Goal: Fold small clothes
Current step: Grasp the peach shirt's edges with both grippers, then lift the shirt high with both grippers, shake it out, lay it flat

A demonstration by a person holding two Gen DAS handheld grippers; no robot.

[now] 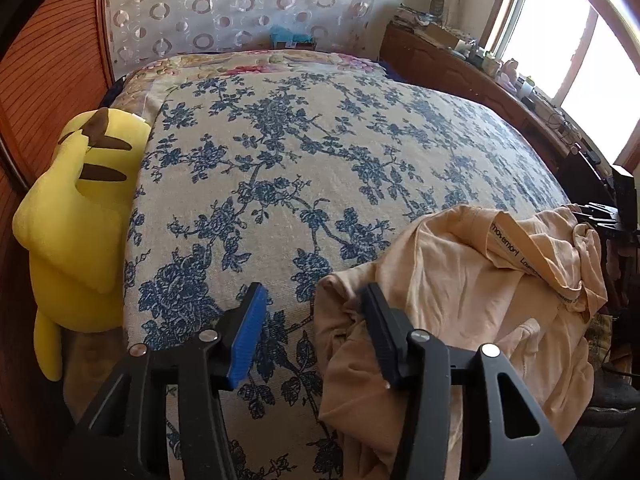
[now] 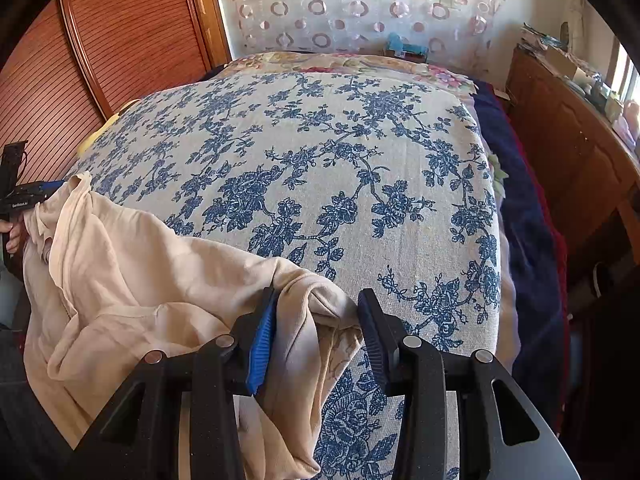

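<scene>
Peach garment [image 1: 472, 280] crumpled at bed [image 1: 304, 152] near edge, left tool [image 1: 312, 332] wide open, cloth edge betw. fingers, right tool [image 2: 316, 334] wide open, fold betw. fingers, yellow plush [image 1: 76, 220] at bed's left edge

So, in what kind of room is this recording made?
Most likely a bedroom in a home. A wide bed with a blue floral bedspread fills both views, a yellow Pikachu plush leans at its side, and a wooden sliding wardrobe door stands along the wall. A peach garment lies crumpled on the bed.
</scene>
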